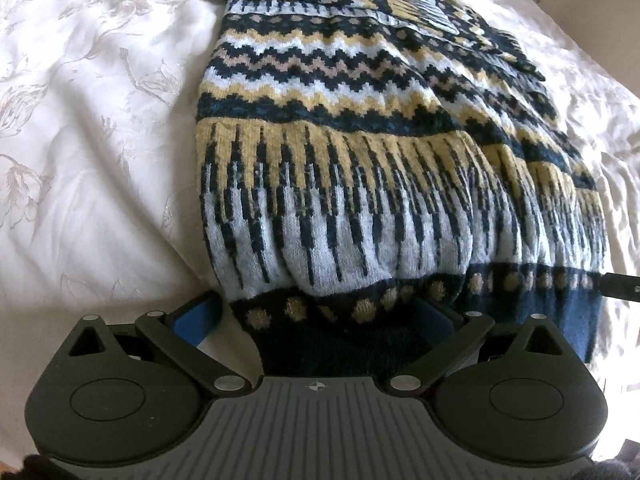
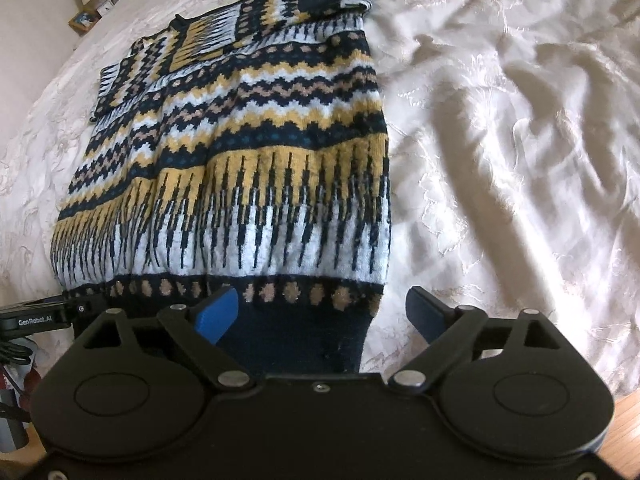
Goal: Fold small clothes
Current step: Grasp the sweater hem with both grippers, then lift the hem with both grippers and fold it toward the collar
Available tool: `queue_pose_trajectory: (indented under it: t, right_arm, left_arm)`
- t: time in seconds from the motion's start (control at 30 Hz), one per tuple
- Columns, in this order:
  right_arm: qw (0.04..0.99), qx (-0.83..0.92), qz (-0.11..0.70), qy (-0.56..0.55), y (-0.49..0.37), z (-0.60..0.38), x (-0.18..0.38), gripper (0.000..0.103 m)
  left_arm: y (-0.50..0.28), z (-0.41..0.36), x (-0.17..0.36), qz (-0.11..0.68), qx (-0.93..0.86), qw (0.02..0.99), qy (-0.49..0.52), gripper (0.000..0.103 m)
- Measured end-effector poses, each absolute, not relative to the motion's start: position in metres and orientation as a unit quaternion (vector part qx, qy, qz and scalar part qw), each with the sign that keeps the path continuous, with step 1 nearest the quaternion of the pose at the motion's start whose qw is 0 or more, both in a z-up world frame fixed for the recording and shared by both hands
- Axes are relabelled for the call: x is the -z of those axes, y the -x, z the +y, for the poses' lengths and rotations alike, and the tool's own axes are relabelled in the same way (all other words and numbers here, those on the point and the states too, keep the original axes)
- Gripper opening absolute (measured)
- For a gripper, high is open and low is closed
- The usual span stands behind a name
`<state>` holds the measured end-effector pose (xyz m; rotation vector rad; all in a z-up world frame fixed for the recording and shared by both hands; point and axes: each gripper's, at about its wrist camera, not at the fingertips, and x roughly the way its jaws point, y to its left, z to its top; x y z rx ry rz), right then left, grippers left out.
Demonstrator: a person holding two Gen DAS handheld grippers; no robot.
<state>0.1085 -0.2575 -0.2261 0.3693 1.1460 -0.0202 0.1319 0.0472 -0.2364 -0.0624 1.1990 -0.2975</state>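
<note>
A knit sweater (image 1: 360,152) in navy, yellow and white zigzag bands lies flat on the white bedspread (image 1: 100,140), sleeves folded in at the far end. It also shows in the right wrist view (image 2: 248,152). My left gripper (image 1: 320,316) is open, its blue-padded fingers (image 1: 192,320) straddling the navy hem at the sweater's near left corner. My right gripper (image 2: 324,312) is open too, its fingers (image 2: 218,314) straddling the navy hem at the near right corner. The hem lies between both jaws, ungripped.
The bedspread (image 2: 500,140) is wrinkled to the right of the sweater. A lamp and small items (image 2: 90,4) stand on a bedside table at the far left. Wooden floor (image 2: 624,420) shows past the bed's near edge. The left gripper's body (image 2: 44,318) shows at left.
</note>
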Motion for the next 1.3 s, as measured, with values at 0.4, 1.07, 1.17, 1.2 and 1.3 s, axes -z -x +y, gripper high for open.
queue_pose_trajectory:
  t: [0.4,1.07,1.17,1.2,1.3]
  right_arm:
    - [0.816,-0.027,0.523,-0.245,-0.119,-0.267,0.258,0.094]
    - [0.799,-0.059,0.539,-0.263,-0.115,-0.274,0.262,0.017]
    - [0.792,-0.073,0.529,-0.296,-0.108,-0.282,0.254,0.017]
    - [0.794,-0.078,0.522,-0.3,-0.107,-0.283,0.248,0.017]
    - [0.805,-0.103,0.496,-0.309,-0.106,-0.285,0.225,0.016]
  left_arm:
    - [-0.125,0.06,0.231,0.547,0.157,0.822,0.031,0.086]
    - [-0.118,0.06,0.217,0.528,0.163,0.833,0.028,0.02]
    - [-0.12,0.064,0.207,0.522,0.166,0.835,0.046,0.011]
    - [-0.12,0.065,0.203,0.518,0.17,0.837,0.054,0.01]
    - [-0.122,0.069,0.187,0.503,0.177,0.842,0.077,0.009]
